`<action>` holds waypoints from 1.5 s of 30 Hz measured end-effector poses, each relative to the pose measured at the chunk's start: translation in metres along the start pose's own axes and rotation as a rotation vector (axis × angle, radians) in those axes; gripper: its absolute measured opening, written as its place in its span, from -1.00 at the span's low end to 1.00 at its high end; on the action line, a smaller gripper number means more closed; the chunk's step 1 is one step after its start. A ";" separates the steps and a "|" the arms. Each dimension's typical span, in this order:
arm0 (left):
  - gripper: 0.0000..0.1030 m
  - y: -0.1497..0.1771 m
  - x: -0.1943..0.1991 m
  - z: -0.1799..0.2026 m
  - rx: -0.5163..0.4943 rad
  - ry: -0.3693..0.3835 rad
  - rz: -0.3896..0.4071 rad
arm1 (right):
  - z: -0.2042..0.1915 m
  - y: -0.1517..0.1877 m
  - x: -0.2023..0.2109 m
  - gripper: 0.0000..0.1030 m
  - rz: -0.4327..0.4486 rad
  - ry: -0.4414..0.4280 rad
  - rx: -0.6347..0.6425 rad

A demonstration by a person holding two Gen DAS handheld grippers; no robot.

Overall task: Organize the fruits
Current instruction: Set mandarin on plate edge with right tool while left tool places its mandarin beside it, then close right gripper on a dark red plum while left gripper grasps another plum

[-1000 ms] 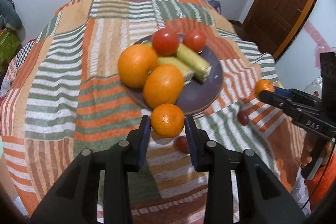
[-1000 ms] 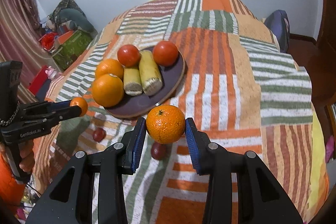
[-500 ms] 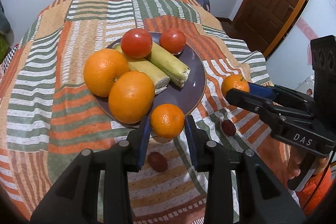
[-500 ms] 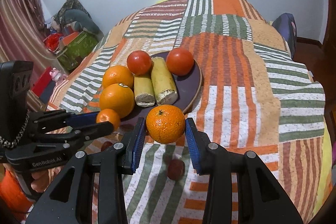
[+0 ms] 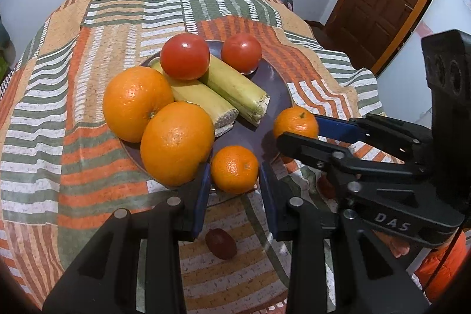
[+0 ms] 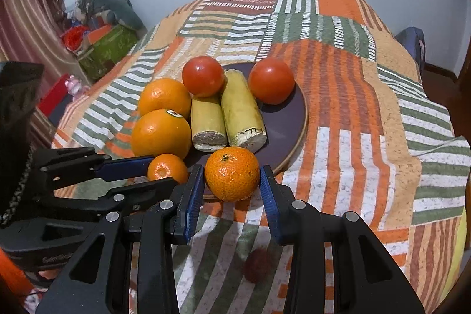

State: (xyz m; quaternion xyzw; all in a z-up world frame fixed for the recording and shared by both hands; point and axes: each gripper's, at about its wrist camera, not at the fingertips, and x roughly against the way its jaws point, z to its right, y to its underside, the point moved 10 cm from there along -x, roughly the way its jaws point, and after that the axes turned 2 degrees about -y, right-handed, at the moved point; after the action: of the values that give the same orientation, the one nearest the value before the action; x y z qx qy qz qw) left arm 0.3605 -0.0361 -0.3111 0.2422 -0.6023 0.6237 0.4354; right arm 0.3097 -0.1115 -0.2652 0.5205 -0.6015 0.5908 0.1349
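Both tools loaded, each pinching a mandarin between blue pads. Left tool [image 5: 234,181] holds its mandarin [image 5: 234,169] at the plate's [image 5: 276,84] near edge, just beside the nearer orange [image 5: 176,142]; whether the fruit touches the plate or hangs just above it cannot be told. Right tool [image 6: 232,188] holds the larger mandarin [image 6: 232,173], stem up, also at the near edge, just in front of the cut ends of the two banana pieces [image 6: 226,114]. From the left view the right tool reaches in from the side, its mandarin over the bare right part of the plate. Plate sits on a bed with a striped patchwork cover [image 6: 353,114] and already carries two oranges, two banana pieces and two tomatoes [image 6: 203,76]. Small dark red fruits [image 5: 220,243] lie loose on the cover below the tools, near the plate but off it; kind unclear. Step in hand, by my reading: delivering both mandarins to the plate. Next move calls for lowering each onto bare plate, the free patch on the right and front being the only room, then spreading the pads gently so the round fruit does not roll off the edge or nudge the oranges. The tools are close together; releases may need care to avoid a clash. The loose red fruits look to be what remains.
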 end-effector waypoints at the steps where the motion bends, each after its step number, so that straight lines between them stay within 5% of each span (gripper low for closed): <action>1: -0.35 0.000 -0.001 0.000 0.000 0.003 0.000 | 0.000 0.000 -0.002 -0.32 -0.005 -0.002 -0.002; 17: -0.23 0.000 0.001 -0.002 0.039 0.035 -0.012 | 0.002 0.002 -0.008 -0.24 -0.044 -0.008 -0.015; 30: -0.19 0.010 0.041 -0.005 0.012 -0.043 0.030 | 0.010 0.007 0.037 -0.21 0.026 0.051 0.015; 45: -0.19 0.062 0.019 -0.013 -0.004 -0.049 -0.109 | 0.022 0.059 0.035 -0.21 -0.069 0.050 0.003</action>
State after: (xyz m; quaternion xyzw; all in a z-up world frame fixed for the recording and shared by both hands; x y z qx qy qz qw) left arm 0.3017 -0.0123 -0.3306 0.2890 -0.5999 0.5917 0.4544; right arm 0.2587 -0.1605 -0.2775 0.5263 -0.5790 0.5993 0.1694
